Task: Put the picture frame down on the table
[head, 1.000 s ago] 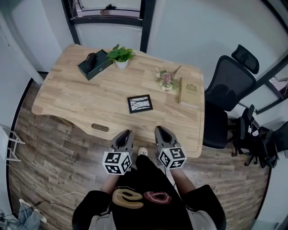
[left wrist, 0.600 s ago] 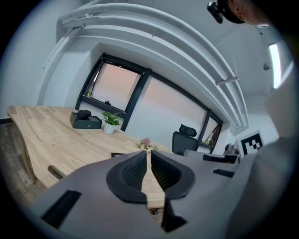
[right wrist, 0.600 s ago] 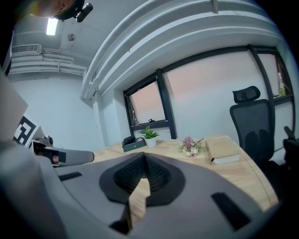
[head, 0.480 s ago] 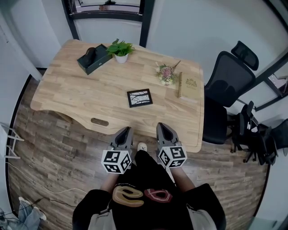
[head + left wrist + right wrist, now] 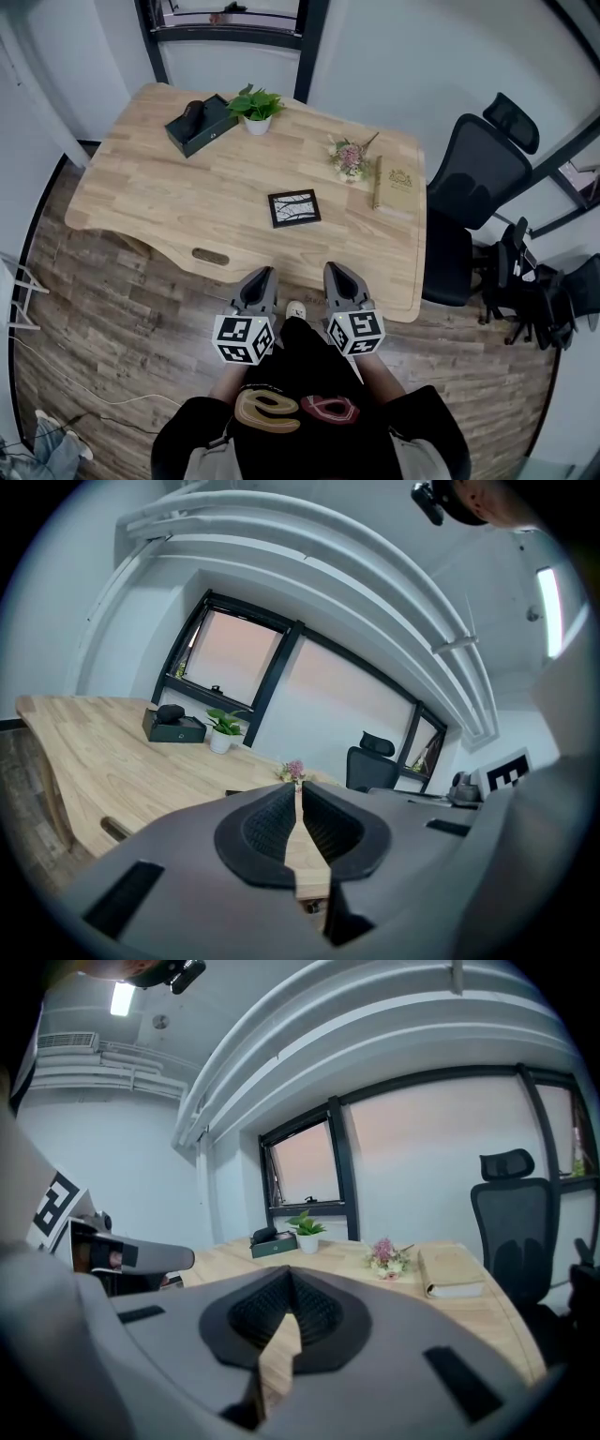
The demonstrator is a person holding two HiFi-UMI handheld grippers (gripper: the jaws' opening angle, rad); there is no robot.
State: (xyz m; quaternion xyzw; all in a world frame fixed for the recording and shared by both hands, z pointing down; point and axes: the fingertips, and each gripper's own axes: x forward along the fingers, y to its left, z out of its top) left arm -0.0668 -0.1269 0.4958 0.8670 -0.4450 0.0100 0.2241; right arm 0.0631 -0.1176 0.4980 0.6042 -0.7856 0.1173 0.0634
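Now I see the picture frame [image 5: 294, 208] lying flat near the middle of the tabletop [image 5: 159, 202], well apart from both claws. My left claw [image 5: 262, 274] and right claw [image 5: 335, 271] hover side by side at the near edge, each pressed together, pinching nothing.

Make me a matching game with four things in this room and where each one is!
1. black-framed picture
2. green plant in a white pot
3. tan book
4. black office chair

A. beside the pink flowers
B. on the floor, off the wooden table
C. lying flat mid-table
D. next to the dark box

Pairs: 1-C, 2-D, 3-A, 4-B
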